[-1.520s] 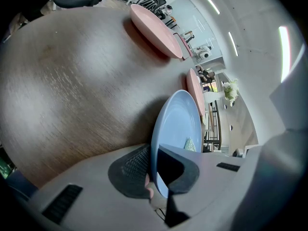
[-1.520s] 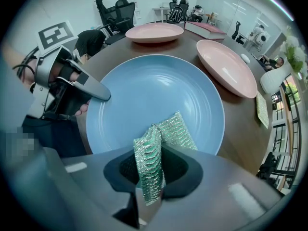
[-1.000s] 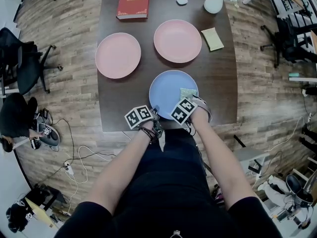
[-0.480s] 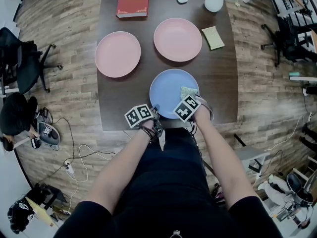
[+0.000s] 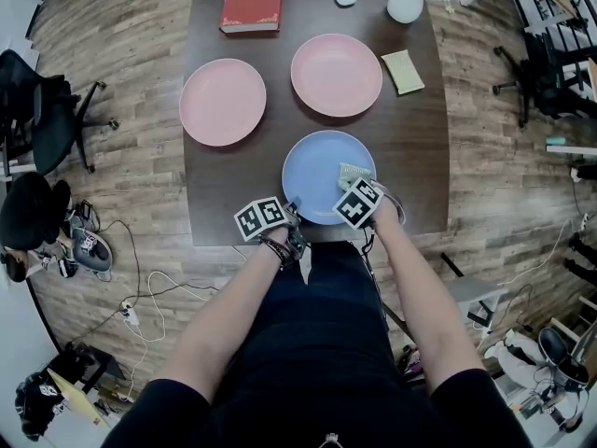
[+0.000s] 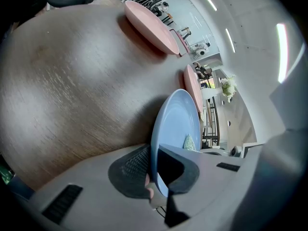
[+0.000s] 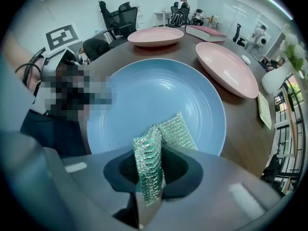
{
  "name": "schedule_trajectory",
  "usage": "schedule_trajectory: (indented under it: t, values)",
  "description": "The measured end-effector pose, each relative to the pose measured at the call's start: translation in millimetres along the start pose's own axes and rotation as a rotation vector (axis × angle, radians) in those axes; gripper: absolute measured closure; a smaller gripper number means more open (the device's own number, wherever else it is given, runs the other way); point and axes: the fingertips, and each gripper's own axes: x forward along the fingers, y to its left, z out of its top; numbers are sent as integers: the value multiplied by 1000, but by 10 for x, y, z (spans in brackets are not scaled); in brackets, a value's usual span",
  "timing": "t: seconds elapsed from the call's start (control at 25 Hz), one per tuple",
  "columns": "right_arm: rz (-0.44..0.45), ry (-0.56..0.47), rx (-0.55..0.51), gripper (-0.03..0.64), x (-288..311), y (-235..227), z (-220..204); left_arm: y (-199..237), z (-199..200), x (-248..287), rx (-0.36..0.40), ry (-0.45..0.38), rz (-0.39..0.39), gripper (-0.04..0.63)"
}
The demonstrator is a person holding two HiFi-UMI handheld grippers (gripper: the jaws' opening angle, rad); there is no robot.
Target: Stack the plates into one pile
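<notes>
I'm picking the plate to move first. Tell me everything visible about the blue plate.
The blue plate is round and pale blue, with a shallow raised rim and faint rings inside. It lies right side up near the front edge of the table, apart from the left pink plate and the right pink plate. The left gripper is clamped on its near rim; a green scouring pad, held by the right gripper, rests on it.
</notes>
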Motion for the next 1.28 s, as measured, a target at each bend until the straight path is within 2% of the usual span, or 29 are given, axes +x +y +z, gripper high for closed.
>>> schedule_trajectory:
  t: [0.52,1.28]
  values:
    - [37,-47,5,534,10,74,155,-2,5,0,12,14,-8,581]
    - [123,-106,-69,534,62,357,593,-14,-2,2,22,29,-11,581]
